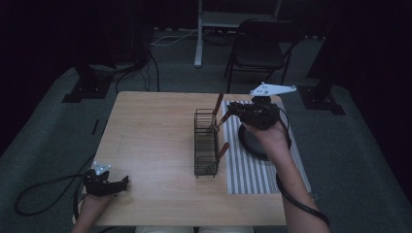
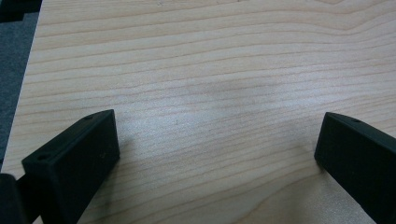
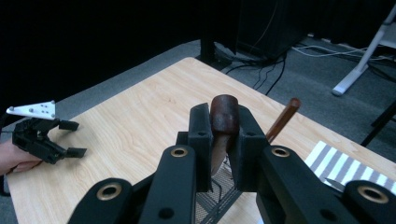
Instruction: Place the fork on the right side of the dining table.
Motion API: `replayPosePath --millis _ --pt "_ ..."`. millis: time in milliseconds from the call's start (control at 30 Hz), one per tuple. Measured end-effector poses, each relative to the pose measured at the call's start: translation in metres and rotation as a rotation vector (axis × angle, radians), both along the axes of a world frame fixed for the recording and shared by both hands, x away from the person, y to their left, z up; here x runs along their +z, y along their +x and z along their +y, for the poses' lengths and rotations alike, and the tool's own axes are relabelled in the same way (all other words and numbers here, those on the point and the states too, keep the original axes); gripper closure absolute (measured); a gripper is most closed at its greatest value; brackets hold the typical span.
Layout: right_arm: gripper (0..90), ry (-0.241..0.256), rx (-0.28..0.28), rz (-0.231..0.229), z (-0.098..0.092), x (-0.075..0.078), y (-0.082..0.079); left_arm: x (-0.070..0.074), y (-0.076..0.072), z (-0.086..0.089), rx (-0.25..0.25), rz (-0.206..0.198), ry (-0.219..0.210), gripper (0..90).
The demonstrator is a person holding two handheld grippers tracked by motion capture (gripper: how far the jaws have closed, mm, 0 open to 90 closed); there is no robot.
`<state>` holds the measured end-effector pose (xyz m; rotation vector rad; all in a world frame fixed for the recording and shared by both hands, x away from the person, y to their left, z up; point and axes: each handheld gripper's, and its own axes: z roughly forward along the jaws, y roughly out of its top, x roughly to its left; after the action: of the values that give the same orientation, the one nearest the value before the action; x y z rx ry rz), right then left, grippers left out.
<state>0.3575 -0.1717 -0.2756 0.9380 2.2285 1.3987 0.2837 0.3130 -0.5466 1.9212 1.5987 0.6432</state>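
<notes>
Dim room, grey carpeted floor [image 1: 48,131]; a folding chair [image 1: 257,46] and a white stand leg [image 1: 198,34] are seen beyond a light wooden desk [image 1: 155,141]. No legible brand, label or writing is found on any item.

Left tongs [image 1: 119,184]: held low at the desk's near left corner by the left hand [image 1: 92,204]. Jaws are spread wide apart, with nothing between them; bare wood grain is seen between them in the left gripper view. A grey three-cornered plate is carried on top, and a black cable [image 1: 39,191] trails off to the floor.

Right tongs [image 3: 219,140]: held by the right hand [image 1: 272,138] above the far right of the desk. Jaws are closed on a brown wooden handle [image 3: 224,114], whose rounded end protrudes above them; the metal end of this utensil is pointed toward the rack.

Wire rack [image 1: 206,143]: black, narrow, set lengthwise at mid-desk, just beside a grey-and-white striped mat [image 1: 248,170]. Two further wooden-handled utensils are contained: one [image 1: 218,103] at the far end, one [image 1: 223,150] nearer the middle, both tilted.

Dark round dish [image 1: 250,143]: placed on the striped mat, partly hidden by the right hand; contents cannot be told.
</notes>
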Motion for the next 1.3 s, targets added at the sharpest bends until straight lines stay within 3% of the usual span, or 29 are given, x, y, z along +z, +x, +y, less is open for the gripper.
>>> replayPosePath --millis 267,533,1300 --pt "81.0 0.012 -0.042 -0.019 -0.019 0.007 -0.005 0.0 0.0 0.0 0.0 0.0 0.0 0.0" --pt "81.0 0.028 -0.103 -0.01 -0.043 0.002 -0.009 0.0 0.0 0.0 0.001 -0.001 -0.001 0.0" --pt "81.0 0.039 -0.234 0.062 -0.087 -0.049 -0.02 0.0 0.0 0.0 0.001 -0.001 -0.002 0.0"
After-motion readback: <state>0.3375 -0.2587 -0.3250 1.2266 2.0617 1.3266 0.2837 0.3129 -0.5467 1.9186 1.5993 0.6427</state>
